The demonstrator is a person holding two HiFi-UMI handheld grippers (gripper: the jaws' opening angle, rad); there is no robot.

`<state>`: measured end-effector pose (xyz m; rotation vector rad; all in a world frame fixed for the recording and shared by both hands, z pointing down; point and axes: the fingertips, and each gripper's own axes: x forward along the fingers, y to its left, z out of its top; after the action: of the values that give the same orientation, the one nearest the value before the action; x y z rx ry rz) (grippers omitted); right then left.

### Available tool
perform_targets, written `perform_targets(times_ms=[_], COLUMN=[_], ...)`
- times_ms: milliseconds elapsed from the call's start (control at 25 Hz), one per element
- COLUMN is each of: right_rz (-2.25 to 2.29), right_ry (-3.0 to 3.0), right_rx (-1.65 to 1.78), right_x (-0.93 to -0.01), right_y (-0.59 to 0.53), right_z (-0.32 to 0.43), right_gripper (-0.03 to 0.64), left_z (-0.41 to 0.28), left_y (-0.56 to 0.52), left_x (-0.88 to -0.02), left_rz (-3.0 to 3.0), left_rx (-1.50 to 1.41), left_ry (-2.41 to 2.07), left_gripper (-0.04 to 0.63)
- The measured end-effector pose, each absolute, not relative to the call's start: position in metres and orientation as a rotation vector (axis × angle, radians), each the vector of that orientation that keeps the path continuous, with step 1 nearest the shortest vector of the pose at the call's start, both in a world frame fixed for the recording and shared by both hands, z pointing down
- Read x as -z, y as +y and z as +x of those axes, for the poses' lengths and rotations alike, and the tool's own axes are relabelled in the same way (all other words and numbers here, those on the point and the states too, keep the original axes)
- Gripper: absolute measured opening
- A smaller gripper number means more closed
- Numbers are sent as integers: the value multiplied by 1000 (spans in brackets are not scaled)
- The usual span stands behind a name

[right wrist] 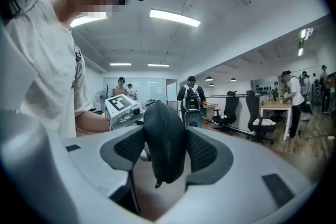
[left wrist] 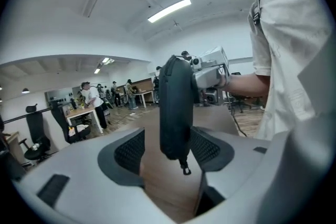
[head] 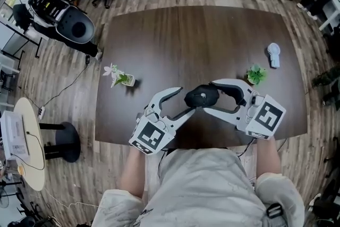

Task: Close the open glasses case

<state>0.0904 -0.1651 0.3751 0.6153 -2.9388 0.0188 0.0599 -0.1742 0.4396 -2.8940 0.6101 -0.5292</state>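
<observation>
Glasses case (head: 202, 97) sits between both grippers over the near edge of the table (head: 186, 40), in front of the person. It stands on edge, with its two halves together and the seam running down the middle. The zip pull (left wrist: 185, 168) hangs off its bottom end.

Right gripper (head: 210, 97) is clamped on the case. In the right gripper view both pads (right wrist: 202, 150) press against the sides of the case (right wrist: 164, 144).

Left gripper (head: 187, 99) is released, with its jaws spread around the other end of the case. In the left gripper view the case (left wrist: 176, 113) stands between the pads (left wrist: 128, 152). There is a clear gap on the left side. The right pad is just beside the case, and contact is unclear.

On the table, well apart from the case, are a white flower pot (head: 119, 78) to the left, a green plant (head: 257, 74) to the right, and a small white object (head: 273, 55) beyond the plant.
</observation>
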Motion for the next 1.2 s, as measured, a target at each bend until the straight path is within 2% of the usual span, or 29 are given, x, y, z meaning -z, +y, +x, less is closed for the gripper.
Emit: perform_targets(times_ms=[160, 320, 440, 760, 1200], right_rz=[805, 956, 1020, 1027, 824], right_ry=[-2641, -2468, -2401, -2070, -1820], right_rx=[60, 111, 79, 187, 456], right_x=[-412, -451, -477, -552, -605], right_y=[-190, -216, -232, -269, -285], right_z=[112, 126, 135, 147, 114], right_gripper=[252, 252, 252, 252, 250], left_z=[36, 12, -6, -14, -23], left_y=[-192, -207, -218, -218, -225], left_x=[-427, -424, -422, -425, -420], left_rz=[-2859, -2831, -2793, -2749, -2701], left_rx=[356, 249, 181, 152, 96], left_ry=[887, 1139, 1333, 1426, 1528], left_gripper=[203, 60, 3, 3, 3])
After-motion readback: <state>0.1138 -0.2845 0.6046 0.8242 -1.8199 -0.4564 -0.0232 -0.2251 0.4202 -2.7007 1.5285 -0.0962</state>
